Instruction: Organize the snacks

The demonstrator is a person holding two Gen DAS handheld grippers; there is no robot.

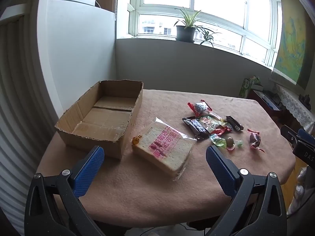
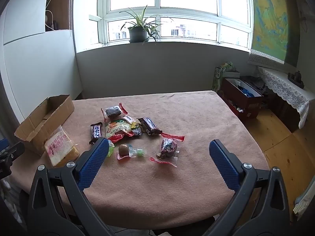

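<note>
Bread pack flat, long axis diagonal

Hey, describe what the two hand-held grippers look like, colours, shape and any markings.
Both look alike. The left hand-held gripper and the right hand-held gripper each have two blue fingers with a dotted, textured face, carried on matte black angular arms with triangular cut-outs and round silver pivot bolts. In the left wrist view, the right one's black body shows white lettering, only partly readable. No cables or sleeves show.
</note>
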